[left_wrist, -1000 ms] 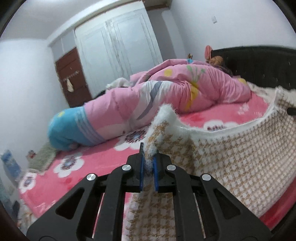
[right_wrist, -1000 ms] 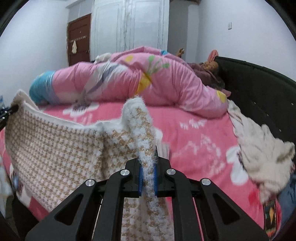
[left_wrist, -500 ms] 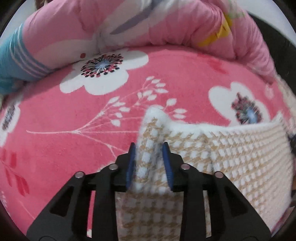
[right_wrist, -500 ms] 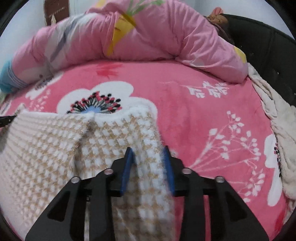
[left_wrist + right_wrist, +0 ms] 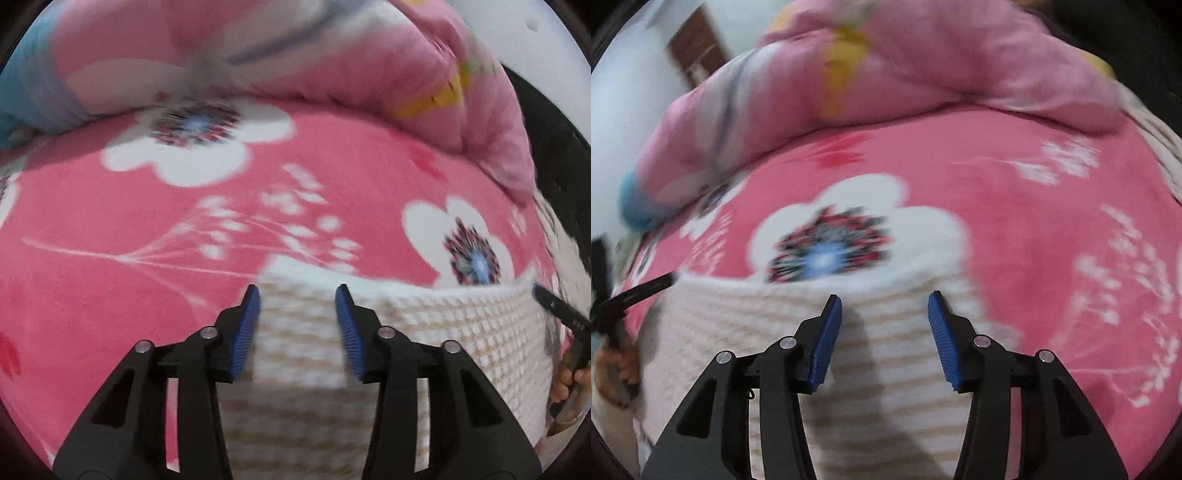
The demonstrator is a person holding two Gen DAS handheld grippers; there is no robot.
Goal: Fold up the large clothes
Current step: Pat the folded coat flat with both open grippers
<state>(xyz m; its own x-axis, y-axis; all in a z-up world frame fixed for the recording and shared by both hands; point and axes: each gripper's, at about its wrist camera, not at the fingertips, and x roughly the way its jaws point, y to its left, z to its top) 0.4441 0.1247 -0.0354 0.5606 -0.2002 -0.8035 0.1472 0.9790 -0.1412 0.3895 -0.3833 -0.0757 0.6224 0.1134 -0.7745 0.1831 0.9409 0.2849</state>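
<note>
A cream and tan houndstooth knit garment (image 5: pixel 424 332) lies flat on the pink floral bed cover (image 5: pixel 110 221), its white far edge toward the quilt. My left gripper (image 5: pixel 297 325) is open just above the garment's far left corner. The garment also shows in the right wrist view (image 5: pixel 738 325). My right gripper (image 5: pixel 884 332) is open above the garment's far right corner. Neither gripper holds anything. The other gripper's tip shows at the right edge of the left wrist view (image 5: pixel 557 306) and the left edge of the right wrist view (image 5: pixel 639 291).
A rolled pink quilt (image 5: pixel 332 55) lies across the back of the bed, also in the right wrist view (image 5: pixel 923 66). A cream cloth (image 5: pixel 1160 147) lies at the right by the dark headboard. A brown door (image 5: pixel 698 59) stands far left.
Both grippers carried the garment's edge down onto the bed, then opened and let it go. The garment now lies flat. Both views are blurred by motion.
</note>
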